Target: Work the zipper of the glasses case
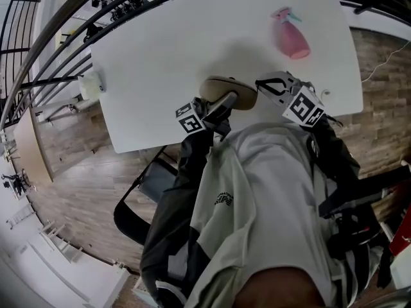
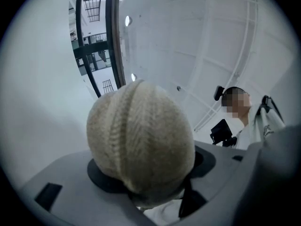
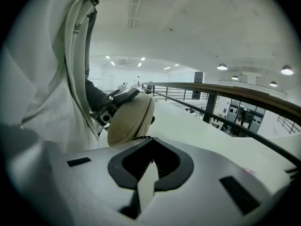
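A beige fabric glasses case point(image 1: 228, 92) is held up over the near edge of the white table point(image 1: 192, 37). My left gripper point(image 1: 220, 106) is shut on the case's near end. In the left gripper view the case point(image 2: 141, 140) bulges out from between the jaws, its zipper seam running up its middle. My right gripper point(image 1: 264, 84) is at the case's right end with its jaws together. In the right gripper view a thin dark zipper pull cord point(image 3: 142, 137) runs from the case point(image 3: 131, 119) into the shut jaws of the right gripper point(image 3: 149, 144).
A pink spray bottle point(image 1: 290, 37) lies on the far right of the table. A small white object point(image 1: 90, 85) sits at the table's left edge. A dark railing point(image 1: 58, 50) curves past the left side. A dark chair point(image 1: 151, 181) stands below the table edge.
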A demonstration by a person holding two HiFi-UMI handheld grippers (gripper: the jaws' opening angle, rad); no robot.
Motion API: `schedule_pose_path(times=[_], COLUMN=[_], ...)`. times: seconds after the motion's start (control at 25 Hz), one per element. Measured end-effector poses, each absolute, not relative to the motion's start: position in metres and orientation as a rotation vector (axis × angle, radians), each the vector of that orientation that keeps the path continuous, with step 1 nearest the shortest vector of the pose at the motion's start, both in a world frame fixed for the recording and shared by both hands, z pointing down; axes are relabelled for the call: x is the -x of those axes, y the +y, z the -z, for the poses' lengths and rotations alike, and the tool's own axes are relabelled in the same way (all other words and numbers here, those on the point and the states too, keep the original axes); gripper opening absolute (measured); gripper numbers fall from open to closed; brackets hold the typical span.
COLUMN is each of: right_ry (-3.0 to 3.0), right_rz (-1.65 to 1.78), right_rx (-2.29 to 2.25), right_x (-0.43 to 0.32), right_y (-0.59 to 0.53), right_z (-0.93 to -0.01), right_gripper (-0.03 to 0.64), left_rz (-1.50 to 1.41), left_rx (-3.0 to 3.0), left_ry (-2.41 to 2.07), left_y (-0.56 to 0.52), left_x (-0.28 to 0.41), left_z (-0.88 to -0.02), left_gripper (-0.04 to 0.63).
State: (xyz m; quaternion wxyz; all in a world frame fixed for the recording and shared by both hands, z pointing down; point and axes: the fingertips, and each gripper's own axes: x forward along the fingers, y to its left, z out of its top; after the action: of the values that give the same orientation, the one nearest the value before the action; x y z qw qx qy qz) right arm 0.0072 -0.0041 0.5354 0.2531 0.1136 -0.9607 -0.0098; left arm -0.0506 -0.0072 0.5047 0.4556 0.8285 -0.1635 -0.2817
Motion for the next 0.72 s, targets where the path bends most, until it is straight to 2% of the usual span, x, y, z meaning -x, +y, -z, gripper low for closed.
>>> schedule_pose_path(times=[0.24,0.72], right_ry=[-2.684,-2.701], right_rz=[0.007,-0.111], right_rx=[-0.283,-0.317], right_x=[0.001,-0.008], right_y=[-0.007,-0.008], right_z=[-0.516,-0.526], right_gripper=[-0.006,-0.006], left_rz=[0.766,0.697], left_rx=[-2.015,-2.051], left_ry=[-0.366,-0.368], left_y=[-0.010,-0.001], left_x=[0.060,0.047], left_z=[-0.491,-0.497], left_gripper=[0.314,0.313])
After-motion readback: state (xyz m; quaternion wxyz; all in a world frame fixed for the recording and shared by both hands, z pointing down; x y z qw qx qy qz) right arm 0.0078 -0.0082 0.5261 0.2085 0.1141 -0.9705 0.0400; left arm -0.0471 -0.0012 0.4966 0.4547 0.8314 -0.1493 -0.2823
